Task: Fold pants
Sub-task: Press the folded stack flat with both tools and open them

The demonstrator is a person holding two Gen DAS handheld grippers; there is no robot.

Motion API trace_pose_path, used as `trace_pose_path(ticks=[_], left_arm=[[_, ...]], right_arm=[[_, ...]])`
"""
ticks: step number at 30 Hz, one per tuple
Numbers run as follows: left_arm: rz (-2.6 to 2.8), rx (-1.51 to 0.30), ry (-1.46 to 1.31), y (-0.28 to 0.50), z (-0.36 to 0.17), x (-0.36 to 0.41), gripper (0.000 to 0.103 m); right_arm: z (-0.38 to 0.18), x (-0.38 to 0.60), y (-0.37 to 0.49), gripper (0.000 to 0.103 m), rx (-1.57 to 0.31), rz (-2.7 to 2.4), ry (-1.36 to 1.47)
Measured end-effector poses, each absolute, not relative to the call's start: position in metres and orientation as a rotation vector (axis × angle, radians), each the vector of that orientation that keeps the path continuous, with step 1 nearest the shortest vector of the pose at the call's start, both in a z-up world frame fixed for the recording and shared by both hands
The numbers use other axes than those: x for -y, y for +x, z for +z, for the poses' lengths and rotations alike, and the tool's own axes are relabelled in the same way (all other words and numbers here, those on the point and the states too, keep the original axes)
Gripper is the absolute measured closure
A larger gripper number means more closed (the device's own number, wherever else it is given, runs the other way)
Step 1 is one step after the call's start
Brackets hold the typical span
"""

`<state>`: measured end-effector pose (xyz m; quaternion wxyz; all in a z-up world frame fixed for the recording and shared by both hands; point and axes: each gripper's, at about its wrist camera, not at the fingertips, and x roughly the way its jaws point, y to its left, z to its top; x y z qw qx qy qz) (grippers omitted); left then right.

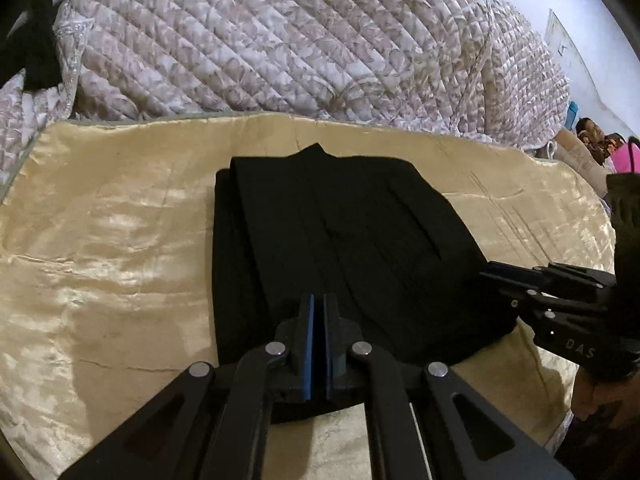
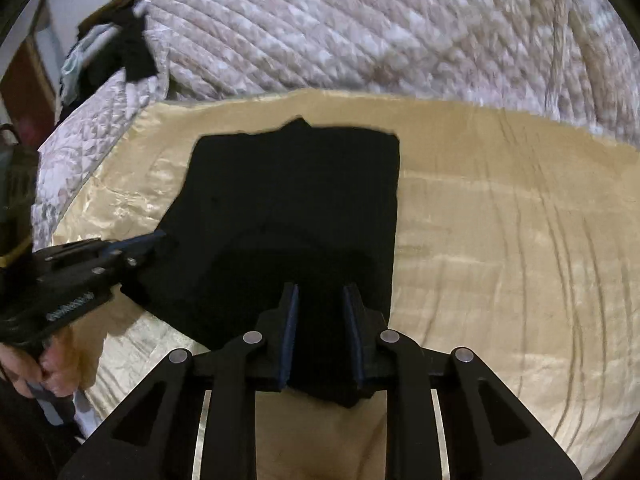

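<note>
Black pants lie folded into a thick rectangle on a cream satin sheet. My left gripper is over the near edge of the pants, its blue pads almost together and pinched on that edge. In the right wrist view the left gripper has its tips at the left edge of the pants. My right gripper has its pads a little apart, with black fabric filling the gap and hanging below. The right gripper meets the pants' right edge.
A quilted floral bedspread is bunched up behind the sheet. A dark garment lies at the far left of the bedspread. A hand holds the left gripper's handle. A person and a pink bag are at the far right.
</note>
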<state>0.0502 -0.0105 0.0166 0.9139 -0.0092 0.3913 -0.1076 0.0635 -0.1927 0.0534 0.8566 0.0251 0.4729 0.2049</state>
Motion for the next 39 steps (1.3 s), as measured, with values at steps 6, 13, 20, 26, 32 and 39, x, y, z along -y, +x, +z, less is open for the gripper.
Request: trace_pose_path(ticks=[6,13,20,26,32,39], left_arm=[[-0.169,-0.775,0.001,0.032,0.020,0.008,0.083],[-0.142,-0.769,0.008,0.030,0.016,0.001,0.070],[-0.113,-0.750,0.021,0.019,0.021,-0.001,0.070],[-0.116,-0.752,0.020,0.016,0.021,-0.003,0.067],[-0.112,-0.761,-0.008,0.021,0.015,-0.011,0.056],[-0.108,-0.761,-0.007,0.021,0.015,-0.011,0.055]], right_arm=[[0.072,0.199,0.044,0.081,-0.929,0.433,0.067],[0.060,0.185,0.041,0.080,-0.961,0.429,0.005],[0.069,0.187,0.028,0.080,-0.915,0.418,0.025],[0.076,0.186,0.021,0.080,-0.877,0.422,0.033],[0.063,0.180,0.028,0.078,-0.936,0.422,0.018],[0.064,0.181,0.026,0.077,-0.932,0.423,0.024]])
